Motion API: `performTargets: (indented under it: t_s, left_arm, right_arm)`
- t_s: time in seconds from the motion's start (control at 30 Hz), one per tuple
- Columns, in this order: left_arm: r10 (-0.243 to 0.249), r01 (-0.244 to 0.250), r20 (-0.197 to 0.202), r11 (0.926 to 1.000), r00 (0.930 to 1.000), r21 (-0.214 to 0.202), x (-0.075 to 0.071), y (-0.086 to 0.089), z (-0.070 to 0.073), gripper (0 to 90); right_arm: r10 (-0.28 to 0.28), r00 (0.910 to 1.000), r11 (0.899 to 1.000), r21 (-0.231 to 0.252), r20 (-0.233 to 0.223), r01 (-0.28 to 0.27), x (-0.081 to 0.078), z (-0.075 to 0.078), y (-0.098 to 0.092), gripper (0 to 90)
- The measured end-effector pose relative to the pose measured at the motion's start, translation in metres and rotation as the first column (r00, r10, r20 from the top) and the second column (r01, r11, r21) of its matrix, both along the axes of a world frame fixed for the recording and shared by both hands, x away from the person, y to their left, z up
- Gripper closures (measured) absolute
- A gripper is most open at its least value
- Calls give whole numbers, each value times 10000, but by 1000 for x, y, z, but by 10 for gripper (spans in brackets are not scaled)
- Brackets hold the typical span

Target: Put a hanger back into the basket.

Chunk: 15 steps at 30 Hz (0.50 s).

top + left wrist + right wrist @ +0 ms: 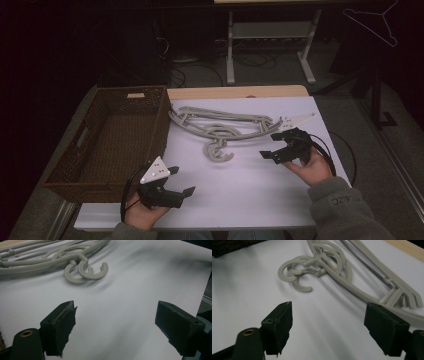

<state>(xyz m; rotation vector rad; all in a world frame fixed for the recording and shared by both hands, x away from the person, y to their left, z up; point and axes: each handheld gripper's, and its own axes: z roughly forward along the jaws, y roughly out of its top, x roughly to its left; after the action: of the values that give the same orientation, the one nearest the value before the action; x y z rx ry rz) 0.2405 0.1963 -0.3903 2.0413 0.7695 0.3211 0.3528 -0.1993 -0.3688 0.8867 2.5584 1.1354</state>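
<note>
Several grey plastic hangers (220, 127) lie stacked on the white tabletop (240, 185), hooks toward me; they are also in the left gripper view, hangers (45, 260), and in the right gripper view, hangers (342, 267). My left gripper (181, 181) rests near the front edge by the basket, jaws wide apart with nothing between them. My right gripper (270, 146) hovers beside the right end of the hangers, jaws open and empty. The hanger arm (387, 302) passes just beyond the right jaw.
A dark wicker basket (112, 142) stands at the left of the table, beside the left gripper. A wooden strip (235, 91) edges the far side. A white wire hanger (375, 25) hangs at the back right, and desk legs (270, 45) stand beyond.
</note>
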Motion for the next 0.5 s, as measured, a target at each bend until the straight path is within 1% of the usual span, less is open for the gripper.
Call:
performTargets:
  t_s: [0.03, 0.17, 0.2, 0.23, 0.27, 0.3, 0.37, 0.4, 0.43, 0.5]
  left_arm:
    - [1, -1, -21, 10000, 10000, -45, 0, 0, 0, 159]
    - [8, -9, -79, 10000, 10000, -99, 0, 0, 0, 160]
    - [2, -3, -80, 9999, 10000, -111, 0, 0, 0, 160]
    - [-22, 22, -75, 9999, 10000, -106, 1, 0, 0, 160]
    - [-26, 25, -84, 9999, 10000, -131, 1, 0, 0, 160]
    - [-26, 25, -84, 9999, 10000, -131, 1, 0, 0, 160]
    - [-29, 28, -103, 9999, 9999, -154, 1, 0, 0, 160]
    - [-36, 34, -113, 9998, 9999, -174, 1, 0, 0, 160]
    - [-42, 40, -134, 9998, 9999, -200, 1, 0, 0, 160]
    - [-52, 49, -144, 9997, 9999, -221, 1, -1, 0, 160]
  right_arm:
    - [98, 9999, 9999, -97, -63, -98, 11, 2, 5, 237]
    - [333, 9991, 9992, -224, -281, -339, 32, 3, 14, 262]
    - [333, 9991, 9992, -224, -281, -339, 32, 3, 14, 262]
    - [446, 9985, 9988, -199, -325, -452, 42, 4, 20, 266]
    - [434, 9982, 9987, -242, -412, -444, 46, 4, 22, 271]
    - [530, 9980, 9981, -293, -342, -540, 51, 4, 25, 275]
    - [568, 9974, 9978, -324, -433, -582, 58, 4, 29, 289]
    - [568, 9974, 9978, -324, -433, -582, 58, 4, 29, 289]
    - [620, 9971, 9975, -315, -451, -635, 65, 3, 33, 304]
    - [668, 9964, 9967, -423, -529, -691, 71, 3, 38, 315]
